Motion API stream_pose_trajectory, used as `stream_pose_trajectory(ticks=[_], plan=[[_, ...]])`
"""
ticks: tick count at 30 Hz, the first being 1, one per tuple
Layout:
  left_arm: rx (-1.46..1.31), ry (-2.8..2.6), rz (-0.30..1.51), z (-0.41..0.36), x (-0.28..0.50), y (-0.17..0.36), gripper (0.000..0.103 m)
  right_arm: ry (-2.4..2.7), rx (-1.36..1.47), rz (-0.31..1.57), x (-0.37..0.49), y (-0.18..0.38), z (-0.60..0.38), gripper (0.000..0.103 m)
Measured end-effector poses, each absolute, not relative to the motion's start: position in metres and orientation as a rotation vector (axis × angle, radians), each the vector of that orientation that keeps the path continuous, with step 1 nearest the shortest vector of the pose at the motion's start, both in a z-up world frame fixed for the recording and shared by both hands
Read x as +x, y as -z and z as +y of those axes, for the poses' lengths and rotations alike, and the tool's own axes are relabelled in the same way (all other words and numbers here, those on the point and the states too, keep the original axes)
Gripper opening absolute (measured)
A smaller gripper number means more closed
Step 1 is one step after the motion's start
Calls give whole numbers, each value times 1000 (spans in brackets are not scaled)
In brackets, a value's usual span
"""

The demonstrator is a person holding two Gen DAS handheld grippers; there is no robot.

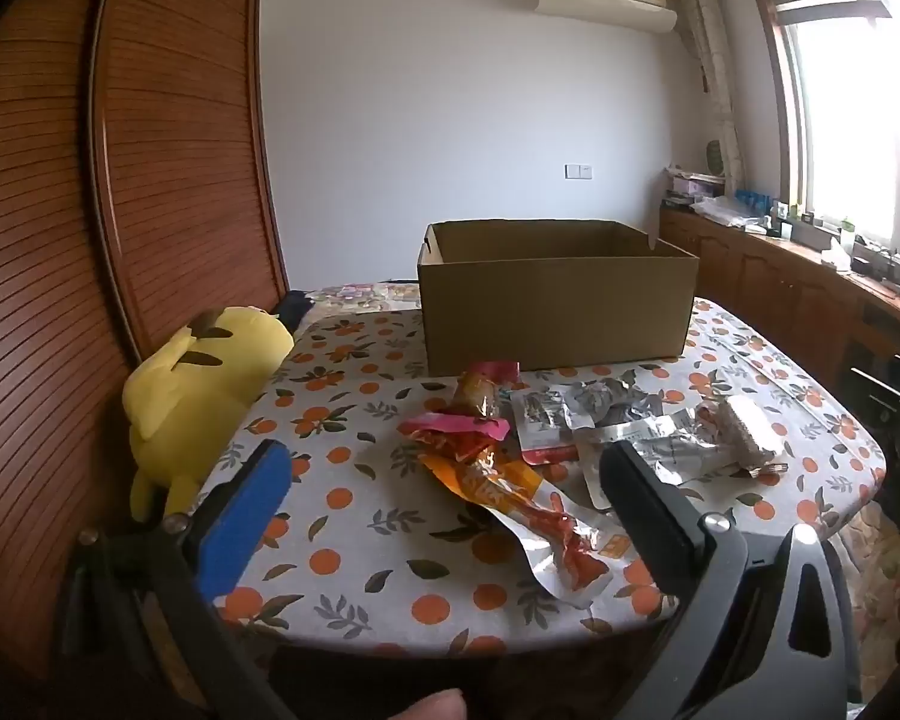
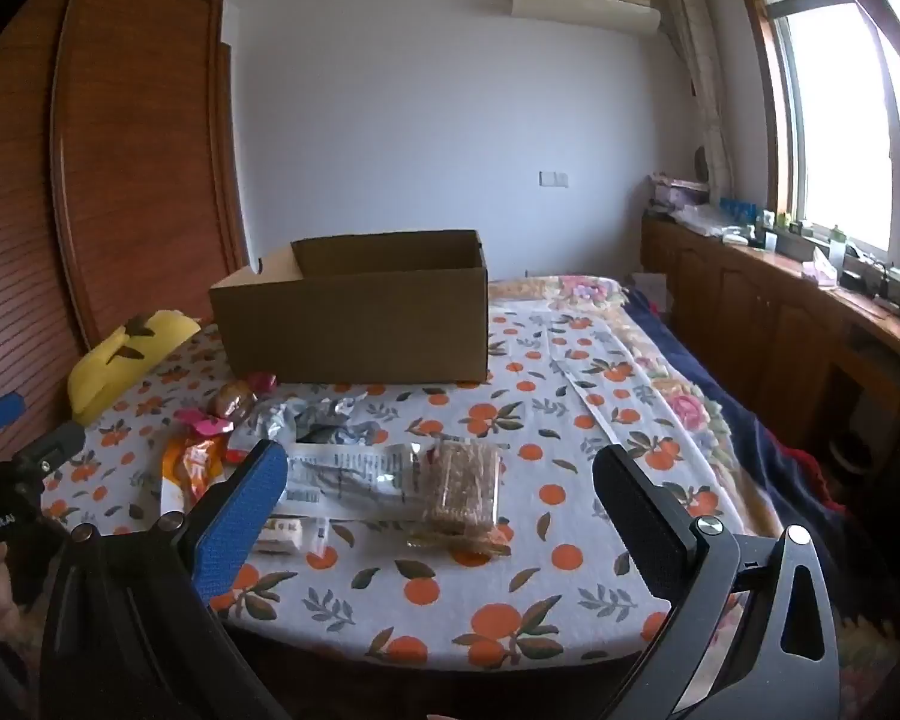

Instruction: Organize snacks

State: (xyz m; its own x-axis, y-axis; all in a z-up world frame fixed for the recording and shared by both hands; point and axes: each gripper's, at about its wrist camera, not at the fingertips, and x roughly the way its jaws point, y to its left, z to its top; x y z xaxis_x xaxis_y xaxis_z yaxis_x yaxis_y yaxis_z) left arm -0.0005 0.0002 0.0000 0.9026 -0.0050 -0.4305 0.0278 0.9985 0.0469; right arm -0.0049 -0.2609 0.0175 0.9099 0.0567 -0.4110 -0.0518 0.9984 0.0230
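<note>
Hovering wide apart and empty, the left gripper (image 1: 444,498) and right gripper (image 2: 444,498) should each pinch one snack packet (image 1: 513,498) gently, then drop it into the cardboard box (image 1: 555,300).

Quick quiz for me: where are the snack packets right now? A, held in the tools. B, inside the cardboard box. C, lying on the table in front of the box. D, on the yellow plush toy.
C: the snack packets lie loose on the table in front of the box, while both tools, left and right, are open and hold nothing.
</note>
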Motion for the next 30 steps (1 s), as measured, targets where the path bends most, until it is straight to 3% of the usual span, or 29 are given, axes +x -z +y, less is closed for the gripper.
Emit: stream_pose_trajectory(ticks=[30], plan=[[57,16,446,1,-1,0,103,-54,10,448,-4,-14,-262,103]])
